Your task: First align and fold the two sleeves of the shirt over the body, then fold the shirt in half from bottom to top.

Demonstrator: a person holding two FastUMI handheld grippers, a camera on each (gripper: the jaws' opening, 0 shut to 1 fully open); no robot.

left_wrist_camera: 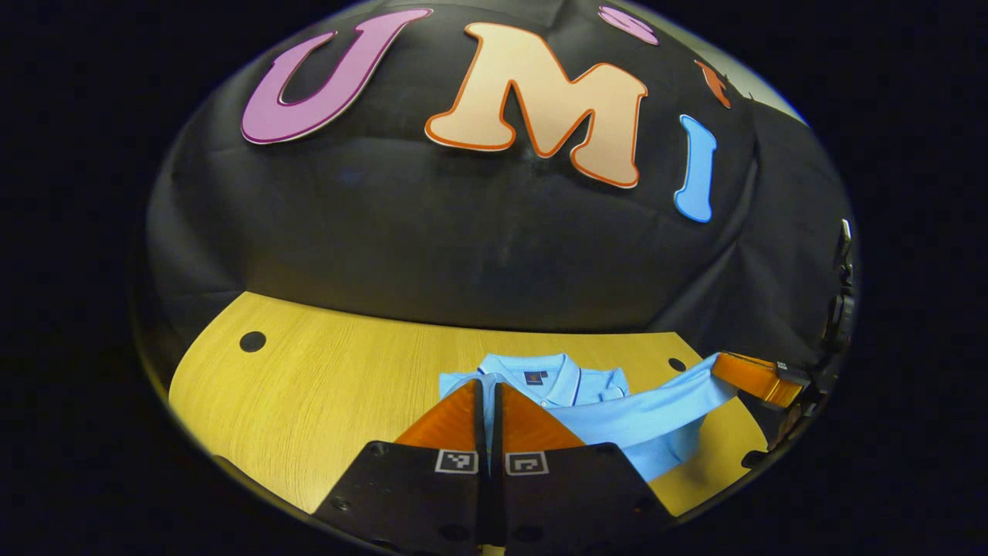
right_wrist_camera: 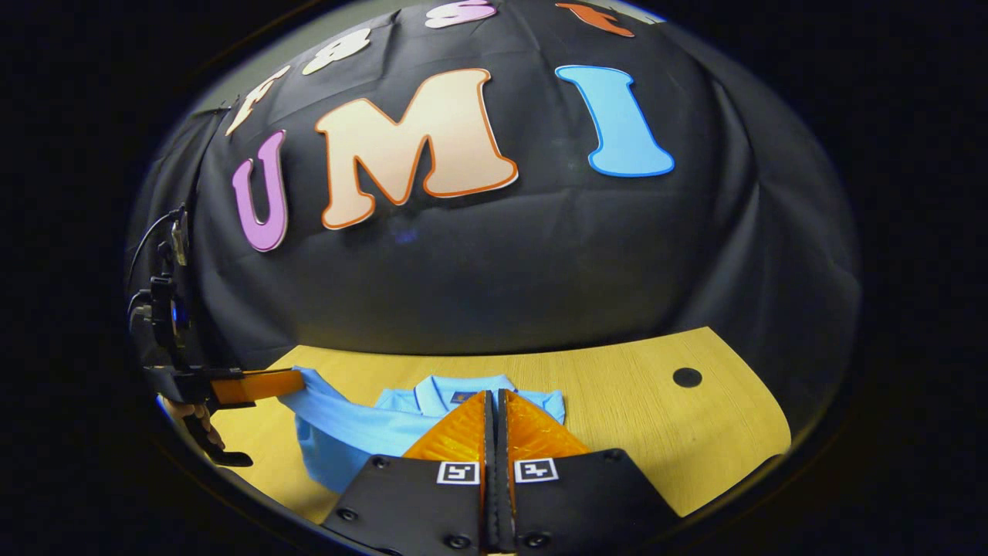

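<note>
On the left we see the yellow wooden table (left_wrist_camera: pixel 309 386), bare there. Next comes our left gripper (left_wrist_camera: pixel 490 409). Its two fingers are pressed together with a thin bit of blue cloth pinched between them. Behind it lies the light blue polo shirt (left_wrist_camera: pixel 641 421), flat on the middle of the table, with its collar (left_wrist_camera: pixel 532 371) pointing to the far wall. A band of the shirt is up off the table, pulled tight across to our right gripper (left_wrist_camera: pixel 760 378) on the right. Its fingers are together on the cloth too.

We think this raised band is the bottom edge, ready to go up to the collar. The shirt is light, soft and floppy (it sags wherever nothing holds it). So we think it is best held at the two bottom corners, with the edge kept tight between them. A thin pinch could slip out.
</note>
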